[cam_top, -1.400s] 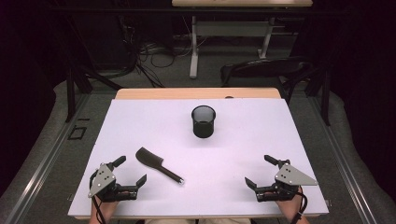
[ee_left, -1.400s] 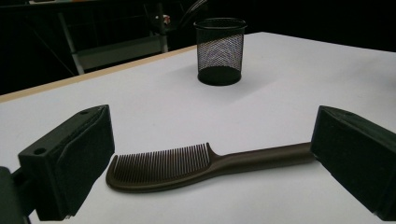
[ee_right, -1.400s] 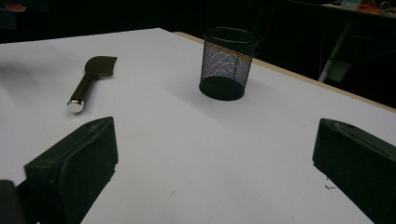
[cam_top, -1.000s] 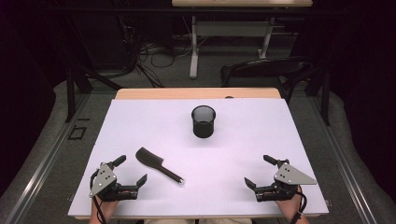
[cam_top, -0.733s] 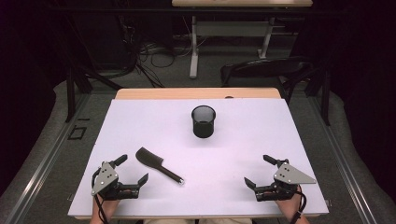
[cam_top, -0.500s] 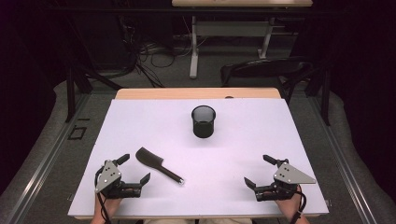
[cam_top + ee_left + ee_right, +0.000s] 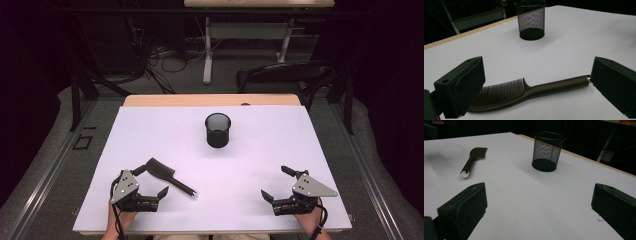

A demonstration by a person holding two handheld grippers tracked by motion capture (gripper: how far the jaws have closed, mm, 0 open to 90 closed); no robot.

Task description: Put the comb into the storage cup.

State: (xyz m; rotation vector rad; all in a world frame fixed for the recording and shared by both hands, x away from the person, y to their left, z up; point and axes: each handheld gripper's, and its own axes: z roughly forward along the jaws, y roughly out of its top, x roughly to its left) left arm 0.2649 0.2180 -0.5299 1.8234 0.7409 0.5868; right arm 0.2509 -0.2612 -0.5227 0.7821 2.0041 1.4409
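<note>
A dark brown comb (image 7: 167, 175) lies flat on the white table top (image 7: 280, 135), front left of centre. My left gripper (image 7: 152, 180) is open just in front of it, its jaws either side of the comb. In the left gripper view the comb (image 7: 506, 93) lies across the gap between the wide-apart jaws of that gripper (image 7: 537, 85), teeth to the left, handle tip by the right jaw. A black mesh cup (image 7: 218, 130) stands upright at mid-table. My right gripper (image 7: 274, 181) rests open at the front right with nothing in it. In the right gripper view, that gripper (image 7: 539, 210) faces the cup (image 7: 547, 151) and the comb (image 7: 472, 161).
The table's wooden far edge (image 7: 210, 100) borders a dark floor with cables and a desk frame (image 7: 207, 55). A black chair (image 7: 285, 75) stands behind the table at the right. The person's hands (image 7: 310, 222) hold the grippers at the front edge.
My left gripper has slid to the right and a little forward, closing in on the comb. The right gripper, comb and cup have stayed put.
</note>
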